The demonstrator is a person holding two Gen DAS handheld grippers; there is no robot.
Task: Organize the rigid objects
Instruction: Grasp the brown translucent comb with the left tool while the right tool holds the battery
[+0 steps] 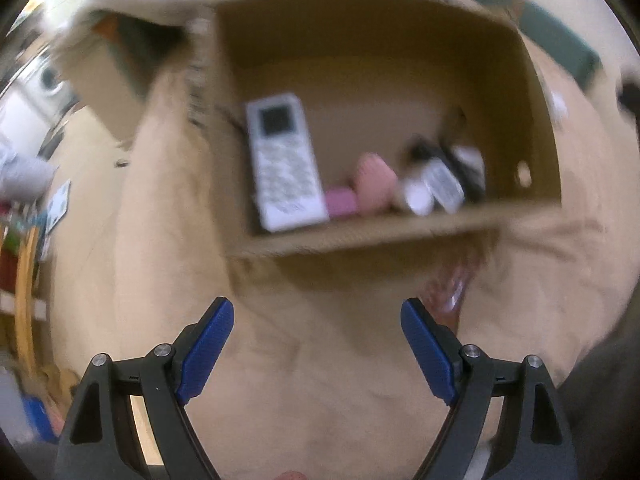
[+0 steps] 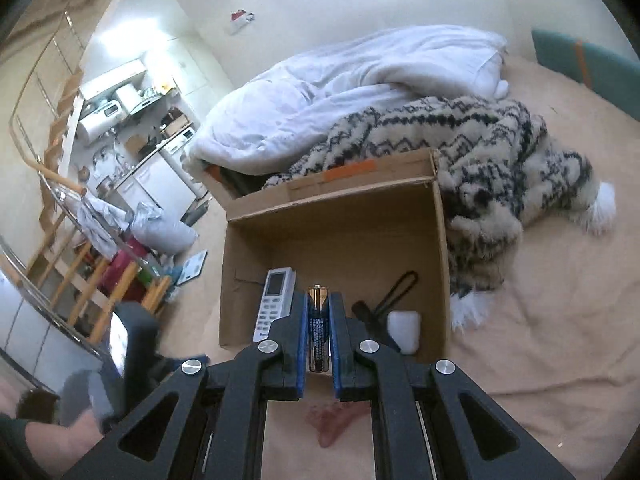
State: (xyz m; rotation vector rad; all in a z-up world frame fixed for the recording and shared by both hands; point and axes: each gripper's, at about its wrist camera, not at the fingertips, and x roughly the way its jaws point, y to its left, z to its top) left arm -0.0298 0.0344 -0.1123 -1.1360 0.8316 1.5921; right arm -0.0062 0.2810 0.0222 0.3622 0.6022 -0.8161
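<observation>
- A slim metal-capped battery (image 2: pixel 319 328) is clamped upright by the right gripper (image 2: pixel 319 332), just short of the cardboard box (image 2: pixel 336 220) rim.
- The left gripper (image 1: pixel 318 344) is spread wide, nothing held, ribbed blue pads (image 1: pixel 208 350) over wrinkly beige sheet (image 1: pixel 320 380).

Your left wrist view is smeared by motion blur — the cardboard box (image 1: pixel 384 236) reads soft. Your right wrist view is sharp, evenly lit (fisheye bending at the rim), brightest at the kitchen area (image 2: pixel 120 92).
</observation>
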